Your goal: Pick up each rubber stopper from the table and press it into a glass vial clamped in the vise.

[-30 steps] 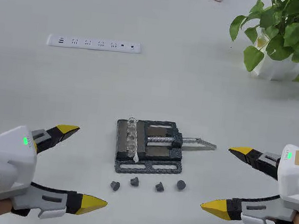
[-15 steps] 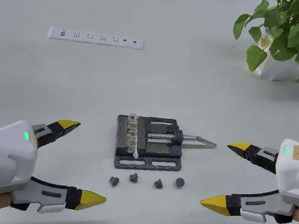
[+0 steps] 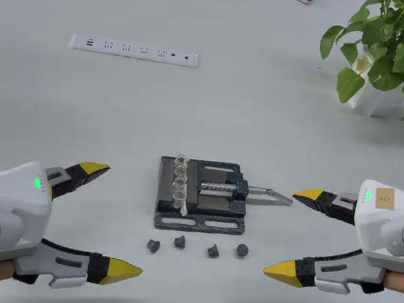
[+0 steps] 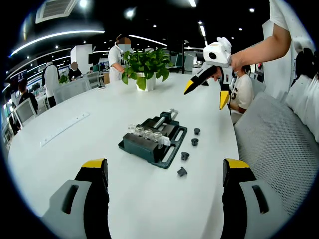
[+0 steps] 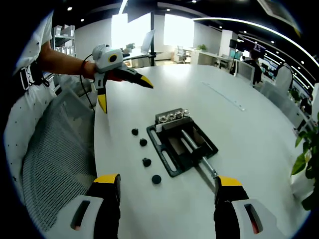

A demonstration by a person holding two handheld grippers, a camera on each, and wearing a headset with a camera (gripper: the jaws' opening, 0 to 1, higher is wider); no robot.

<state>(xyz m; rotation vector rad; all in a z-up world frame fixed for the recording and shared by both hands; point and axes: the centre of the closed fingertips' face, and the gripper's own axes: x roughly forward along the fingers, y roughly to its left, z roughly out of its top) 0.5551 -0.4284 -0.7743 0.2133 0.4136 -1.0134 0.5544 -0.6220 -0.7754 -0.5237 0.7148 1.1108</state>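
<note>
Getting ready to pick the first rubber stopper (image 3: 179,242) from the worktop (image 3: 278,116).
Four stoppers lie in a row toward the near edge, just in front of the vise (image 3: 215,196) w/ its glass vials (image 3: 179,182). Left gripper (image 3: 122,219) and right gripper (image 3: 280,233) hover at each side, fingers spread wide, holding nothing. Best: come down on one stopper from above, grip its sides, keep it upright for pressing.

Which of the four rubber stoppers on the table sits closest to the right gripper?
The rubber stopper at the right end of the row in front of the vise; the other three lie farther left, away from the right gripper.
</note>
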